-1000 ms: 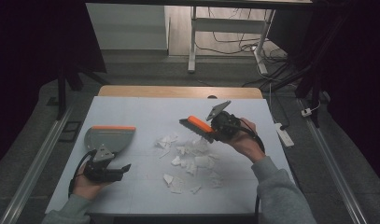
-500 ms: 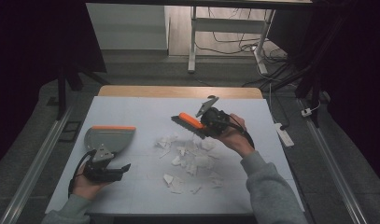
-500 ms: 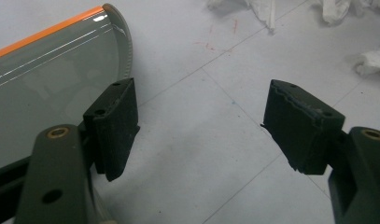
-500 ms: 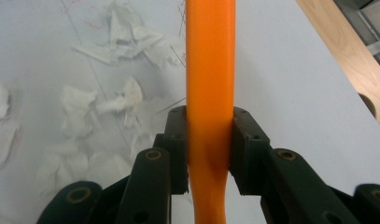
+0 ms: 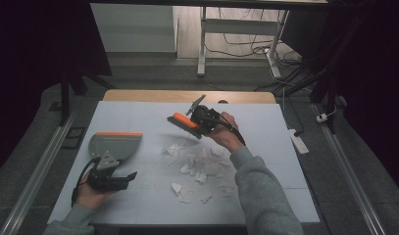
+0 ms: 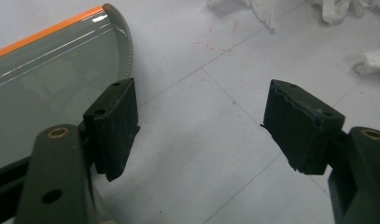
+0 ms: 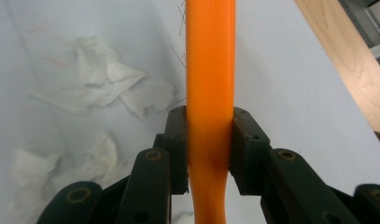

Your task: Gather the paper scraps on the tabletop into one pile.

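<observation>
The orange brush (image 5: 183,121) is clamped in the right gripper (image 5: 201,122) above centre frame; the paper scraps (image 5: 197,164) lie below it. The left gripper (image 5: 119,179), jaws parted, is held just below the dustpan (image 5: 113,144) at lower left.

A lab or recording studio, by the look of it: a white-covered surface (image 5: 138,117) stands on grey carpet between floor rails (image 5: 35,176), dark curtains (image 5: 35,39) hang on both sides, and cables (image 5: 246,46) and a power strip (image 5: 298,142) lie beyond its far edge and right side.
</observation>
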{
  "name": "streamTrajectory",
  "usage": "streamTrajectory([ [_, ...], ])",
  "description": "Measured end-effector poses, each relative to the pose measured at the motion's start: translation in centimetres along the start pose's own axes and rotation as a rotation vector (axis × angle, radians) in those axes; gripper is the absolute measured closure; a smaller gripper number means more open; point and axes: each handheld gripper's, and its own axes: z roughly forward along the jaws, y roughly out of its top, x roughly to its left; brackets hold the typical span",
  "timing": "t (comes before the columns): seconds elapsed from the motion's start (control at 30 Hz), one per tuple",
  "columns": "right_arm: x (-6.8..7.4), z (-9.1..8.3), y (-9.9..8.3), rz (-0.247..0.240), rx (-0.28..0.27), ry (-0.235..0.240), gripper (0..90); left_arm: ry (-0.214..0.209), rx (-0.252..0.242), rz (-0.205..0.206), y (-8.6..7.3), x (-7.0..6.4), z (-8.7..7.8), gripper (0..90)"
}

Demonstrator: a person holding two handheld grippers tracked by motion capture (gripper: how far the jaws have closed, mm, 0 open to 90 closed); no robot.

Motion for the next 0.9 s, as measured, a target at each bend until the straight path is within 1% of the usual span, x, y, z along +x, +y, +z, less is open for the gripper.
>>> streamTrajectory([
  [0.13,-0.1,1.3,0.6,-0.005,0.036,0.001,70.3,0.002,-0.001,-0.007,0.0,0.1,0.0,27.6],
  [0.27,0.3,2.5,0.8,-0.047,0.063,0.02,70.3,0.002,0.002,-0.004,0.0,0.1,0.0,27.6],
  [0.3,0.6,2.7,0.9,-0.044,0.068,0.027,70.3,0.002,0.002,-0.005,-0.1,0.1,0.0,27.6],
  [0.33,0.7,2.7,1.0,-0.044,0.059,0.041,70.3,0.002,0.002,-0.005,-0.1,0.1,0.0,27.6],
  [0.43,1.4,2.8,1.2,-0.055,0.084,0.055,70.4,0.003,0.001,-0.006,-0.1,0.1,0.0,27.6],
  [0.5,2.0,2.7,1.2,-0.085,0.098,0.075,70.4,0.004,0.002,-0.004,-0.1,0.1,0.0,27.7],
  [0.53,2.2,2.6,1.2,-0.115,0.108,0.072,70.4,0.005,0.003,-0.003,-0.1,0.1,0.0,27.6],
  [0.57,2.5,2.5,1.2,-0.127,0.116,0.086,70.4,0.005,0.004,-0.003,-0.1,0.1,0.0,27.6],
  [0.63,3.1,2.1,0.9,-0.148,0.115,0.103,70.4,0.005,0.004,-0.002,-0.1,0.1,0.0,27.6],
  [0.73,4.0,1.1,0.2,-0.19,0.125,0.136,70.4,0.003,0.004,-0.005,-0.1,0.1,0.0,27.7],
  [0.77,4.1,0.6,0.0,-0.188,0.12,0.14,70.4,0.003,0.004,-0.004,-0.1,0.1,0.1,27.7],
  [0.8,4.1,0.0,-0.3,-0.186,0.105,0.129,70.3,0.002,0.005,-0.003,-0.1,0.0,0.1,27.7],
  [0.87,3.6,-1.2,-0.7,-0.153,0.056,0.113,70.3,0.003,0.009,0.002,-0.1,0.0,0.1,27.7],
  [0.9,3.4,-1.8,-0.9,-0.107,0.028,0.109,70.3,0.003,0.01,0.004,-0.1,0.0,0.1,27.7],
])
